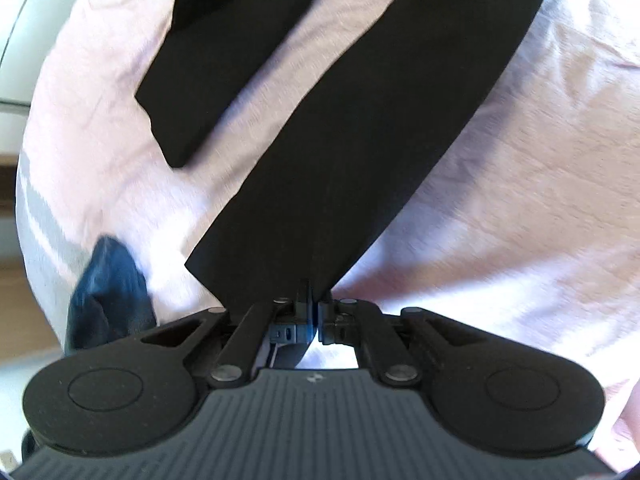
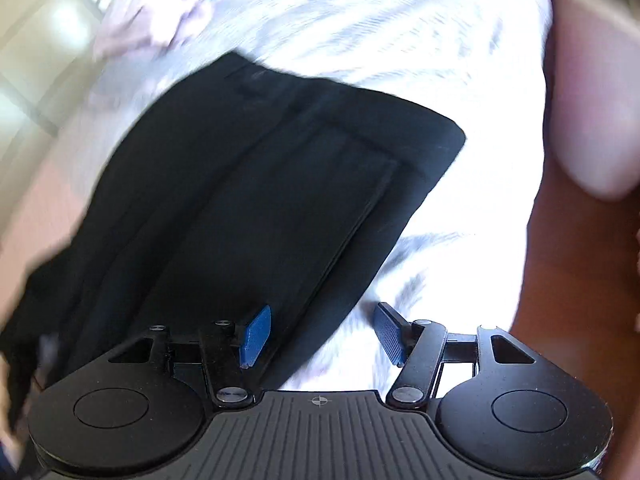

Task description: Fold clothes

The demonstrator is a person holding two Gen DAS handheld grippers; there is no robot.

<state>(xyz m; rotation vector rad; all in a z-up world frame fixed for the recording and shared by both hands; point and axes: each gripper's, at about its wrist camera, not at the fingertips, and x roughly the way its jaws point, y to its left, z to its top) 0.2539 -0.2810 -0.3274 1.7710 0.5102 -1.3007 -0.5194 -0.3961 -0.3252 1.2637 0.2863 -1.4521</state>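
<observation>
Two views differ: our left claw (image 1: pixel 314 300) is clamped on the black trousers' (image 1: pixel 340 152) leg hem over pink bedding (image 1: pixel 520 200); our right claw (image 2: pixel 320 334), jaws apart, hovers, seemingly above their blurred waistband end.

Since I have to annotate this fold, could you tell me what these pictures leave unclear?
- Black trousers: waist end cut off by the left wrist view's top edge.
- Dark blue item: blurred, unidentifiable.
- Left gripper: pinched hem hidden by its pads.
- Right gripper: garment beneath smeared by blur.
</observation>
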